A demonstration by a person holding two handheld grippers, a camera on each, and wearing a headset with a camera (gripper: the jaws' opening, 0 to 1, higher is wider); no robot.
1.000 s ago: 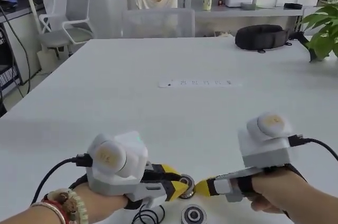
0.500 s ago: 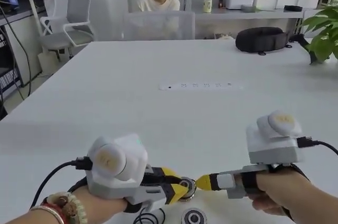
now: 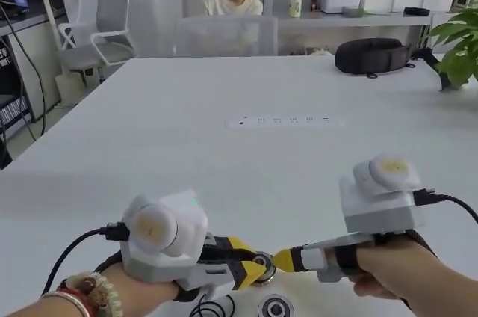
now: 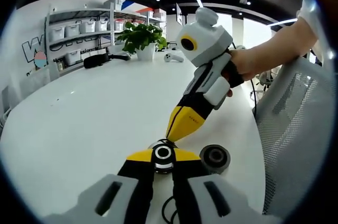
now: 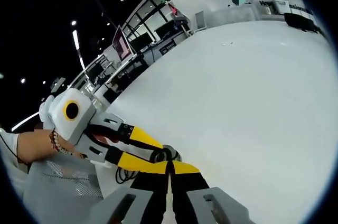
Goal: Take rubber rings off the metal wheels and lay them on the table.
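Still clamping metal wheel [image 4: 162, 154] in left gripper [image 3: 254, 268] fingers, still pressing closed right gripper [image 3: 280, 260] fingers against its rim. Hardly shifted; rubber ring [image 4: 156, 145] seemingly not peeled yet.

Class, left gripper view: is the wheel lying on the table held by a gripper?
No, the loose wheel lies on the table beside the left gripper, with no jaws around it.

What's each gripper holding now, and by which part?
Left gripper clamps a metal wheel across its rim. Right gripper is shut, tips at the wheel's edge; whether it grips anything cannot be told.
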